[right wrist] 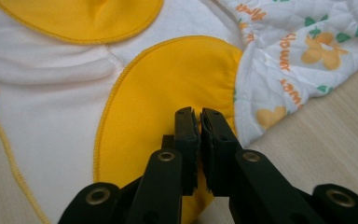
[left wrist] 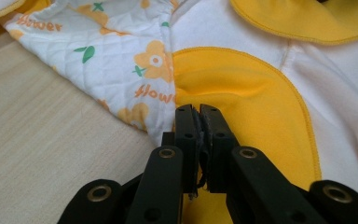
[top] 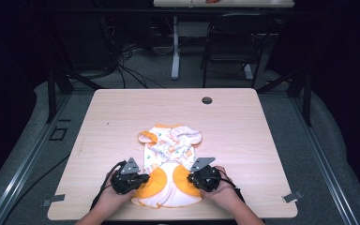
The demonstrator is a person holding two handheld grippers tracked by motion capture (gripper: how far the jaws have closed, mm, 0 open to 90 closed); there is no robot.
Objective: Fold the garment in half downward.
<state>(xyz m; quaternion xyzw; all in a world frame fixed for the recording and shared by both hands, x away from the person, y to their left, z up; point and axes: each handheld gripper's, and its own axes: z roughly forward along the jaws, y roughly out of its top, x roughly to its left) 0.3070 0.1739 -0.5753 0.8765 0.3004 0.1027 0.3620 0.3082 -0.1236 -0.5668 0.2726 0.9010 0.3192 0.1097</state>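
A small white baby garment (top: 169,165) with orange flower print and yellow panels lies flat on the wooden table (top: 243,140), directly between the two grippers. The left gripper (left wrist: 198,111) pinches the garment's edge where a yellow panel meets the printed quilted fabric, its jaws closed tight on the cloth. The right gripper (right wrist: 199,113) is likewise clamped on the opposite yellow panel, jaws nearly touching. A hand (top: 112,194) holds each gripper just beside the table's near edge.
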